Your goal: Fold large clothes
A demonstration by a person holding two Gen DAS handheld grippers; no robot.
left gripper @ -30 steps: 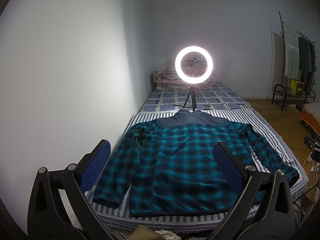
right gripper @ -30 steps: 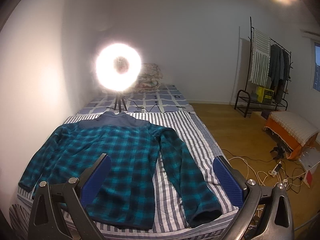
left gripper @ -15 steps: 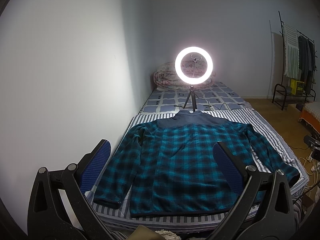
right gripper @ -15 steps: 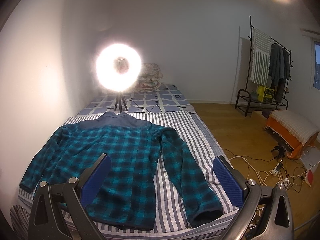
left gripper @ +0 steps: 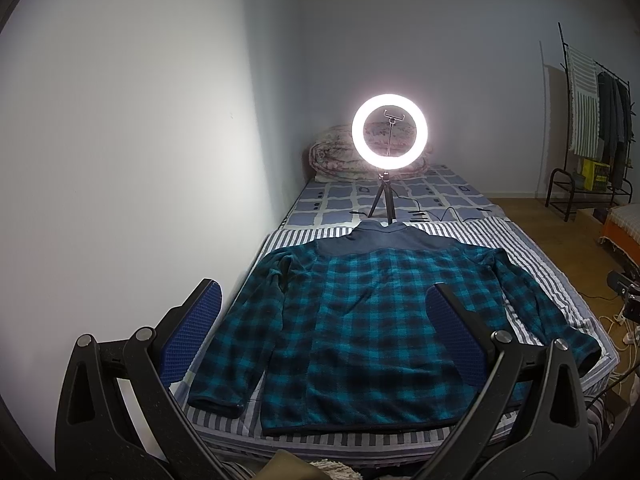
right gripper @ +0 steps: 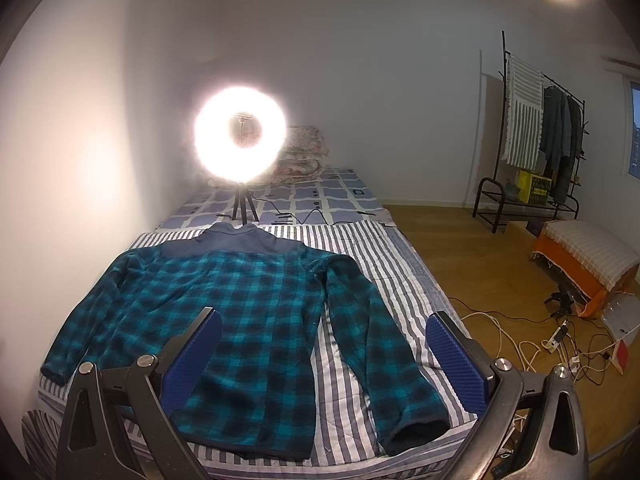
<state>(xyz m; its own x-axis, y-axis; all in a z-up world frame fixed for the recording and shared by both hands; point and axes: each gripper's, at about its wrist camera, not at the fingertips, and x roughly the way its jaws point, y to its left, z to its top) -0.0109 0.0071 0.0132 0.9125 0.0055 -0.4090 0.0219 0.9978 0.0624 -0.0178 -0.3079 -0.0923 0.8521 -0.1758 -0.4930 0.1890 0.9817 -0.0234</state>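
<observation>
Along the wall on the left, a bed (left gripper: 532, 248) runs away from both cameras, its near half covered by a striped sheet (right gripper: 400, 264) and its far half by a blue-and-white checked cover (left gripper: 440, 196). Spread flat on the striped sheet lies a teal-and-black plaid fleece jacket (left gripper: 372, 320), back up, its dark blue collar toward the far end, its hem at the near edge of the bed and both sleeves angled out and down.

At the far end a rolled quilt (left gripper: 332, 160) sits against the wall, and a lit ring light (left gripper: 390, 132) stands on a small tripod just beyond the collar. Off to the right, on the wooden floor, a clothes rack (right gripper: 540, 120) carries hanging garments, with an orange-sided stool (right gripper: 588, 252) and a tangle of cables (right gripper: 560, 344) nearer the cameras.

The left gripper (left gripper: 320, 332) hangs above the near end of the bed, jaws spread wide and empty; the jacket's body and left sleeve lie beyond and below it, untouched. The right gripper (right gripper: 324, 356) is likewise spread wide and empty, the jacket's right sleeve and hem lying beyond and below its fingers, well apart from them.
</observation>
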